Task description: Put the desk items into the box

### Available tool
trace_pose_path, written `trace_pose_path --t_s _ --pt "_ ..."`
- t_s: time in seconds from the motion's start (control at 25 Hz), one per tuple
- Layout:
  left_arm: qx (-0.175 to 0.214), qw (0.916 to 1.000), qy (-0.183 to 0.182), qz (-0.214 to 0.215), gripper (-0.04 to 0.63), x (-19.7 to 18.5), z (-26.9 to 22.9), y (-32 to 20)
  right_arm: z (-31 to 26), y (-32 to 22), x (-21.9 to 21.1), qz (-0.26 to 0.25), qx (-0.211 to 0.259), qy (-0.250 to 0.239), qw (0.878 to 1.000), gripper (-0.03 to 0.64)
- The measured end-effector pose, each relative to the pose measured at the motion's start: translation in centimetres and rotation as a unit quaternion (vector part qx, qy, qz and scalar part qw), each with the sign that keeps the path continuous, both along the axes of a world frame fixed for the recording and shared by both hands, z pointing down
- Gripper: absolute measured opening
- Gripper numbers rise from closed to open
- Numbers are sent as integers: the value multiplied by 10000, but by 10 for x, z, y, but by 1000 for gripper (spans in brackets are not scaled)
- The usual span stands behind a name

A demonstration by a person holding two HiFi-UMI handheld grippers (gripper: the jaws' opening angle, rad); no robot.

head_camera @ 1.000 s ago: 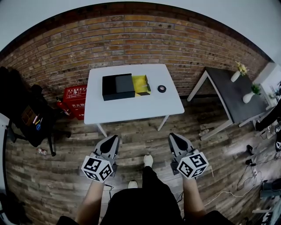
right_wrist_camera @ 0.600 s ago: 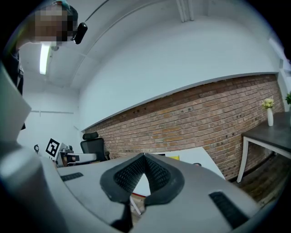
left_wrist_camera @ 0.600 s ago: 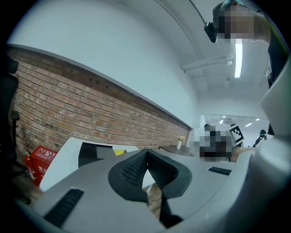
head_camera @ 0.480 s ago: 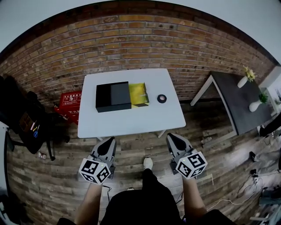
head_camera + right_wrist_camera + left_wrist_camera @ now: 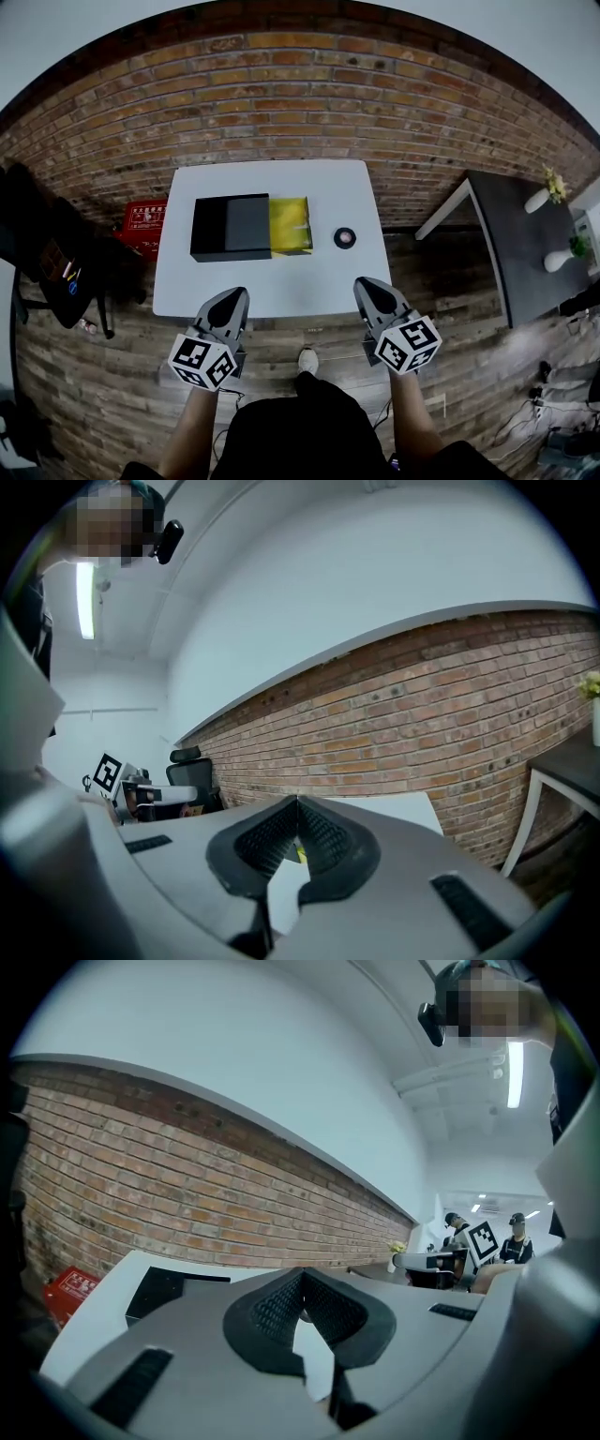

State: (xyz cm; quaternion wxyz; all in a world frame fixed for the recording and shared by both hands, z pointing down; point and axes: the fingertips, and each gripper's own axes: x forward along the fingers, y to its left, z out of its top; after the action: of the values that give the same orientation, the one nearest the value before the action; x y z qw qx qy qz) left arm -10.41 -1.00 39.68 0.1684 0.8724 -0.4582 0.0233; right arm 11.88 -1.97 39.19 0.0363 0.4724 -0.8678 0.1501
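We hold the left claw (image 5: 238, 294) and the right claw (image 5: 365, 285) side by side at the near edge of the white table (image 5: 272, 286), both with jaws pressed together and nothing between them. On the table the black box (image 5: 231, 228) lies with its yellow inside (image 5: 290, 223) showing at its right end, and a small round black item (image 5: 345, 238) sits near that end, apart from it. A red case (image 5: 142, 217) stands on the floor (image 5: 112, 394) left of the table, a dark side table (image 5: 525, 248) to its right, the brick wall (image 5: 300, 103) behind.
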Motion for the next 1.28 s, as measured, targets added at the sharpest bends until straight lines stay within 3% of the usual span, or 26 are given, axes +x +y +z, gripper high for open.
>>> trace_pose_path --t_s 0.36,0.72,1.0,1.28 --pt "-92 9998 -87 -178 11 42 15 -63 48 -73 33 -329 -322 197 9987 21" --pt "-276 9991 -195 -243 11 59 27 -92 81 -107 44 -473 -558 475 9962 21" --pt "-465 9982 -372 79 12 77 47 -109 103 -121 44 -325 -786 522 9950 21" --pt "-664 9949 -382 662 11 106 70 -127 138 -136 45 -41 -1053 917 9902 21"
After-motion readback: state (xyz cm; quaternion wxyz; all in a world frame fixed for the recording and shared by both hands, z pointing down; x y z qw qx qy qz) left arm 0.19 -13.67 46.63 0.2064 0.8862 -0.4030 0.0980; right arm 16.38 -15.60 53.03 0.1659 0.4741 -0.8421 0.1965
